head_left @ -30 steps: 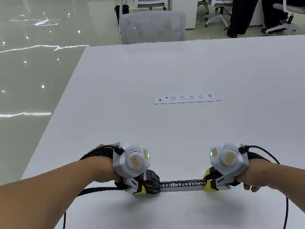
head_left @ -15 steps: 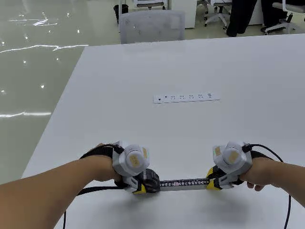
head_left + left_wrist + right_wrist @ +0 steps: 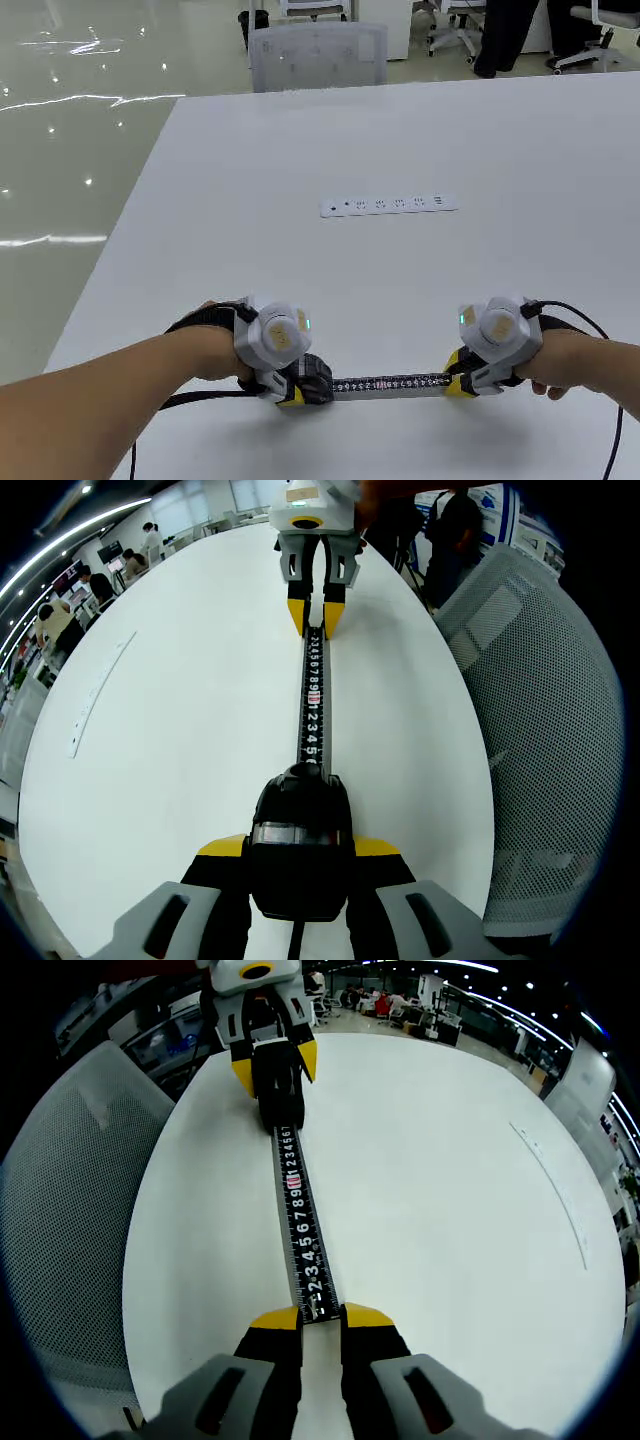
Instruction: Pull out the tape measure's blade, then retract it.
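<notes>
Head view: left gripper (image 3: 293, 392) clamps the tape measure's case (image 3: 313, 380) at the white table (image 3: 400, 130) near edge. Right gripper (image 3: 458, 386) pinches the blade (image 3: 390, 383) tip. Blade partway out between them, retraction not yet begun.

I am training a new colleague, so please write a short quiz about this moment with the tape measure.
1. True or false: the left gripper is shut on the black tape measure case.
2. What is the right gripper shut on? A) a pen B) the end of the blade C) nothing
3. Fill in: farther along the white table lies a white ____.
Key: 1 true; 2 B; 3 power strip.
</notes>
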`<act>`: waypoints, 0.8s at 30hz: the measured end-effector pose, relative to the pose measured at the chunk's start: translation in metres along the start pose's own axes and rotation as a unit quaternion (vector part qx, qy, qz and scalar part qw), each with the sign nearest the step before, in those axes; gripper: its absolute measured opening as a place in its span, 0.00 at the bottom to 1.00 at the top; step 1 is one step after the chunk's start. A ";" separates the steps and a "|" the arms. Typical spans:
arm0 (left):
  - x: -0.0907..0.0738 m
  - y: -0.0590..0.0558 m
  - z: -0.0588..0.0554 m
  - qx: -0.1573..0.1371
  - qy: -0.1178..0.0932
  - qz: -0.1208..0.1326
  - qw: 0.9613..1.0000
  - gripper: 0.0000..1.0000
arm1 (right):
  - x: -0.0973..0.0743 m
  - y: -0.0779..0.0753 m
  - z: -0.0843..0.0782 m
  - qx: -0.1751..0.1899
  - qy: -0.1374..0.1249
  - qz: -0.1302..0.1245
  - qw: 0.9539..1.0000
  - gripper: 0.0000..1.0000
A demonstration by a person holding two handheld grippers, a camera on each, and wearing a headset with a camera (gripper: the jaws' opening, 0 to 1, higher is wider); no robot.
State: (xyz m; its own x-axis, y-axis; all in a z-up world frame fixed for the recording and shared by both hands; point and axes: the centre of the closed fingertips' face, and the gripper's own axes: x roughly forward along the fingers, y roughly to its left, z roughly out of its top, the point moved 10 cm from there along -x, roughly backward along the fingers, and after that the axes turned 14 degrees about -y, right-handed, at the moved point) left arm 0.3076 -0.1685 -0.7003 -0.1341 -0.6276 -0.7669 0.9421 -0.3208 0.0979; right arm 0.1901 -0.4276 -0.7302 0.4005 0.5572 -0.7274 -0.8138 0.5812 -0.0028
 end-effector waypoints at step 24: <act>0.000 0.000 -0.001 -0.001 0.001 0.000 1.000 0.33 | -0.019 -0.004 -0.018 0.001 0.011 -0.008 1.000 0.11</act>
State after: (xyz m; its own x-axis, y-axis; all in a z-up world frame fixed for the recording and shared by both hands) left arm 0.3073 -0.1683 -0.7010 -0.1332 -0.6271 -0.7675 0.9430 -0.3185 0.0966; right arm 0.1780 -0.4512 -0.7285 0.4041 0.5351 -0.7419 -0.8068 0.5907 -0.0134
